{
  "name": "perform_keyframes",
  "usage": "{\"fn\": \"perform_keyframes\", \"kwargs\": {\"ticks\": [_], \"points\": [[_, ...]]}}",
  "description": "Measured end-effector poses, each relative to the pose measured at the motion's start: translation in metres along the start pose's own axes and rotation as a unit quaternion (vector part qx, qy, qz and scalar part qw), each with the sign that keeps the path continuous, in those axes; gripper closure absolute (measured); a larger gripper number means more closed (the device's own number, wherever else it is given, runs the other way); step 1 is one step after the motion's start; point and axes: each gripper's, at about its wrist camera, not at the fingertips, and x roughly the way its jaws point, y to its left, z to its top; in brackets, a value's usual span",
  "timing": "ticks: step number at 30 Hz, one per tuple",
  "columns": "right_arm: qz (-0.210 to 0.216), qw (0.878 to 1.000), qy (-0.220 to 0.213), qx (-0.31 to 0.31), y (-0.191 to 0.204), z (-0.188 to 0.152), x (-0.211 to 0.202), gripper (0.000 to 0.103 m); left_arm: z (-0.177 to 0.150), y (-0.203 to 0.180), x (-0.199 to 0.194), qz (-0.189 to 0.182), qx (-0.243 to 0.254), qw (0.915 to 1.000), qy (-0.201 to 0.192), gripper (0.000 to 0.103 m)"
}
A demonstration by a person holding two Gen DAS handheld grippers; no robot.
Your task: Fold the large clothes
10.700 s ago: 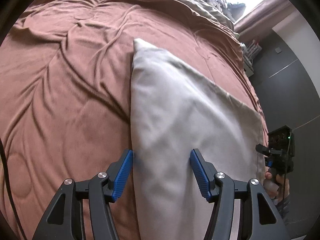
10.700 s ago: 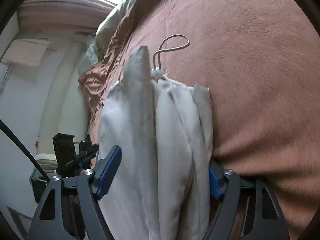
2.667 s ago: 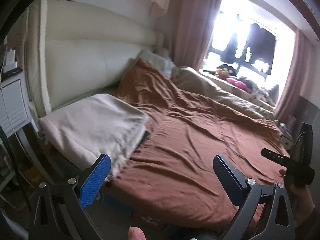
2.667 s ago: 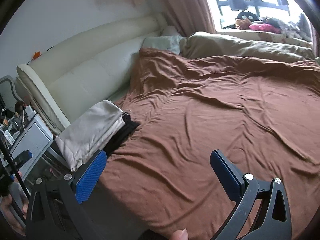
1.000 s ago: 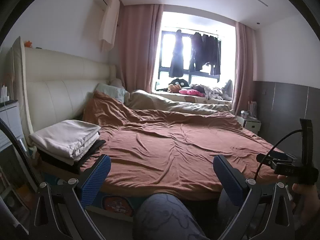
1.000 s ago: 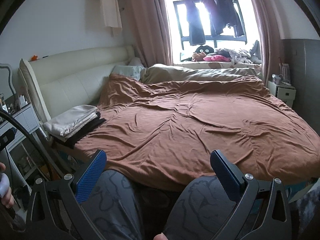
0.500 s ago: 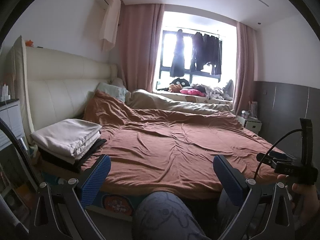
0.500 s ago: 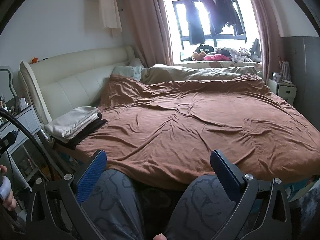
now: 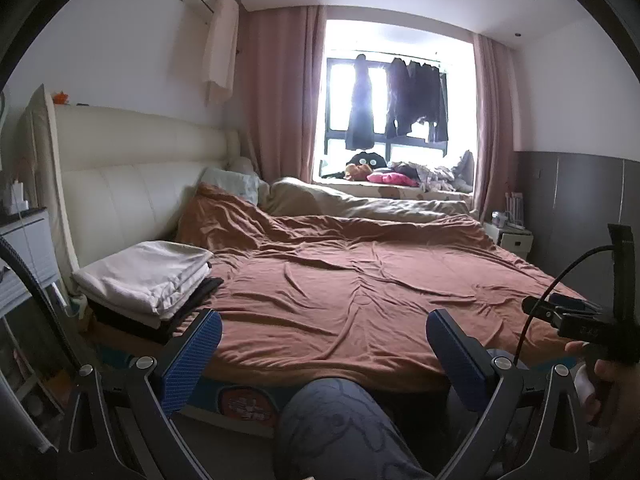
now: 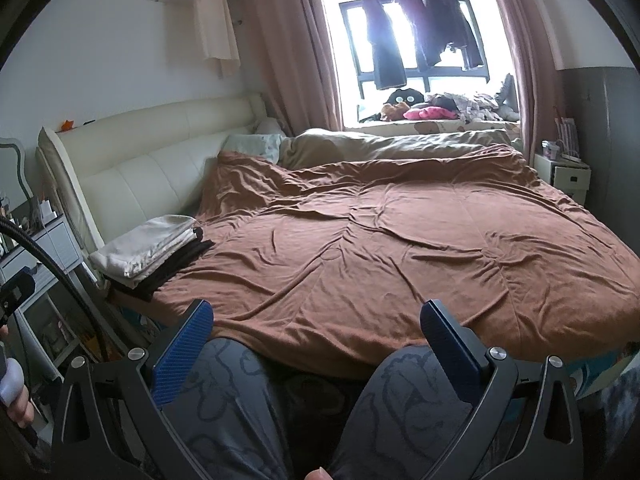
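- Left claw (image 9: 322, 346): spread wide, empty, held level and well back from the bed (image 9: 360, 288); judged a rest pose, nothing left to grip.
- Right claw (image 10: 316, 338): likewise spread, empty, raised above the knees (image 10: 400, 412) of the seated person.
- Folded pale garment (image 9: 146, 274): laid flat atop a dark folded stack (image 9: 168, 322) at the bed's near left corner, beside the headboard (image 9: 132, 188); placed there, presumably, to keep the brown cover (image 10: 380, 248) free.
- Task judged complete or between garments.
- Hanging clothes (image 9: 400, 100) at the window: well apart, untouched.
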Motion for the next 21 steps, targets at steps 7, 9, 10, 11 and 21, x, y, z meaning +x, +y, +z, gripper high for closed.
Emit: {"fn": "perform_keyframes", "kwargs": {"ticks": [7,9,10,11,21], "points": [[0.002,1.000,0.004,0.002,0.000,-0.001,0.001,0.000,-0.001,-0.002,-0.003,-0.001,-0.003,1.0000,-0.002,0.000],[0.001,1.000,0.004,0.000,0.002,-0.002,0.000,0.000,-0.001,-0.002,-0.003,0.004,-0.001,1.0000,-0.002,0.000],[0.000,1.000,0.004,0.000,0.002,-0.002,0.000,0.000,-0.002,-0.003,-0.004,0.005,-0.001,1.0000,-0.001,0.000],[-0.001,1.000,0.005,0.000,0.002,-0.002,0.000,0.000,-0.002,-0.003,-0.004,0.004,-0.002,1.0000,0.000,0.000],[-0.003,1.000,0.004,0.001,0.005,-0.004,-0.006,0.000,-0.006,-0.009,-0.014,0.003,-0.005,1.0000,0.001,0.000]]}}
